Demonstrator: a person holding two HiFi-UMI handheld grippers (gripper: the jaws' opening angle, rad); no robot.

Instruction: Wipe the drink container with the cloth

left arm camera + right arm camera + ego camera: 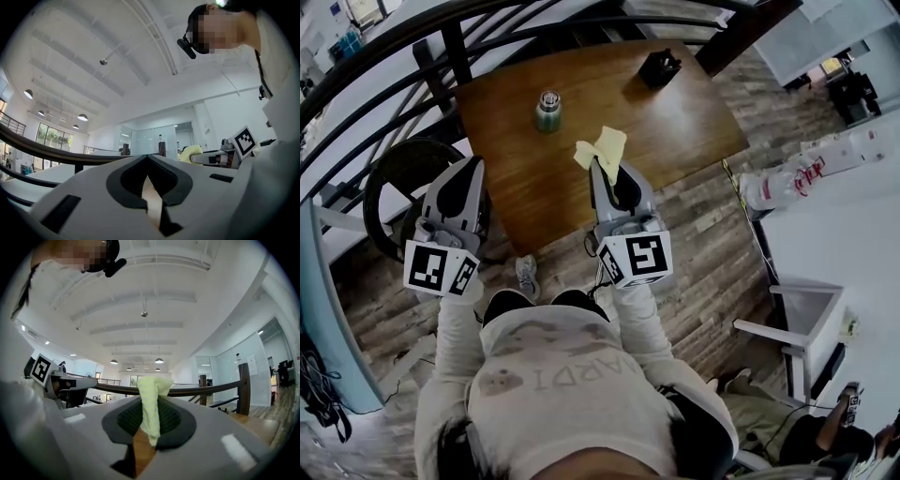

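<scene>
well, begin at your left: the left gripper (pixel 467 171) hangs by the near left edge of the wooden table (pixel 675 122). Its jaws are pressed together with nothing between them, as the left gripper view shows plainly. you must part them before that side can take hold of anything.

ahead of you, between the two grippers and well apart from both, the drink container (pixel 547 111) stands upright on the table. it is a small green bottle with a metal-looking cap. judge it stiff and smooth, probably slick, and light enough to skate or tip if you rub it from one side only. the body below the cap looks the best place to steady it. it is round there, so a hold across the middle should sit truer than one near the top.

to the right of it, the right gripper (pixel 605 173) is clenched on the cloth (pixel 602 150), a pale yellow piece bunched between the jaws. its free end sticks out past the tips over the table. whether it touches the wood you cannot tell. it looks soft and limp, so it will fold around the bottle readily but will not push by itself. press with the part nearest the jaws.

at the far right of the table sits a small black object (pixel 659 67), clear of all this.
</scene>
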